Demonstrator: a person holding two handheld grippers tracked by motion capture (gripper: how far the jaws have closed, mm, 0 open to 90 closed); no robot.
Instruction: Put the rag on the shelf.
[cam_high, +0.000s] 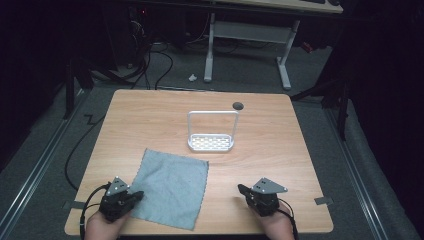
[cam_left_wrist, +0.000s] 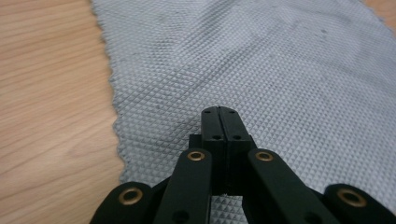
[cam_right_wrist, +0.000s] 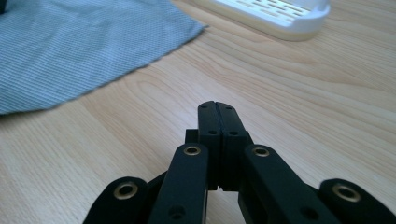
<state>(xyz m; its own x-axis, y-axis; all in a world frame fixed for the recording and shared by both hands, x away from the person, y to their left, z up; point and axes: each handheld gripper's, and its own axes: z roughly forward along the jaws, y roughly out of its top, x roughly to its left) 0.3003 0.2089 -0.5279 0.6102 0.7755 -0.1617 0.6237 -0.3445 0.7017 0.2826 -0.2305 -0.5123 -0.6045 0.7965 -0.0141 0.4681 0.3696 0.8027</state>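
Two closed grippers rest at the near edge of a wooden table (cam_high: 150, 115), a grey cloth (cam_high: 172, 187) between them.

At the left, the left gripper (cam_high: 137, 195) sits at the near left corner of the cloth, its jaws pressed together with nothing between them; in the left gripper view its tip (cam_left_wrist: 219, 112) hangs over the textured weave of the cloth (cam_left_wrist: 261, 70), just inside the cloth's ragged left edge. The cloth lies flat, skewed on the table. Beyond its far right corner, near the table's middle, stands a white slotted tray (cam_high: 211, 144) with a tall hoop handle. At the right, the right gripper (cam_high: 242, 189) lies on bare wood, apart from the cloth, its jaws clenched and empty; its own view shows the tip (cam_right_wrist: 217, 106) above the tabletop, the cloth (cam_right_wrist: 70, 42) to the upper left and the tray (cam_right_wrist: 275, 16) ahead.
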